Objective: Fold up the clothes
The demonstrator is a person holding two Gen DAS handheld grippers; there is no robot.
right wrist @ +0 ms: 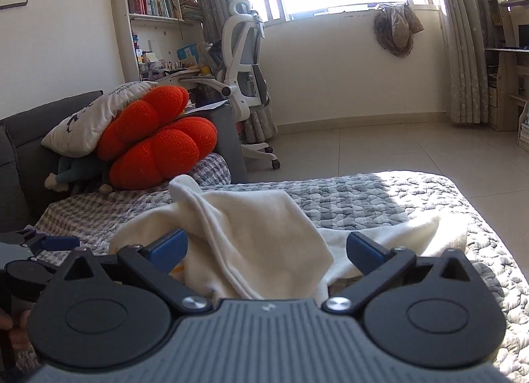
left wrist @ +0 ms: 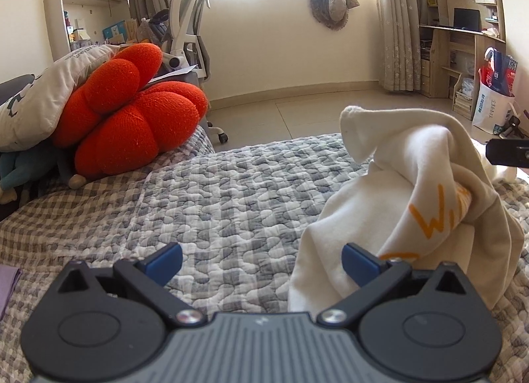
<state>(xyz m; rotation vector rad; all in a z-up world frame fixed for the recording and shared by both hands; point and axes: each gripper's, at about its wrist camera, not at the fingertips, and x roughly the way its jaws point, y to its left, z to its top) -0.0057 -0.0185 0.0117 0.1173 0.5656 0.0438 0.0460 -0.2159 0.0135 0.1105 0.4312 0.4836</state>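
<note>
Left wrist view: your left hand-held gripper [left wrist: 261, 264] has its blue-padded jaws spread wide and grips nothing. Between them you look down on a grey and white quilted bed cover [left wrist: 211, 191]. A cream garment [left wrist: 413, 217] with orange lettering lies crumpled in a heap at the right side of the bed, just beyond the right-hand blue pad [left wrist: 360, 265]; whether that pad touches the cloth cannot be told. At the far left an orange puffy cushion [left wrist: 132, 112] leans under a white printed pillow [left wrist: 43, 95]. A white office chair [left wrist: 188, 26] stands on the tiled floor behind.

In the right wrist view, your right hand-held gripper [right wrist: 266, 250] is likewise fully open and holding nothing. The cream garment [right wrist: 264, 234] is bunched directly between and in front of its jaws, reaching back to the gripper body, with the pads standing clear on either side. Sunlight falls across the bed's right portion. Your left hand-held gripper [right wrist: 49, 244] shows at the left edge.
</note>
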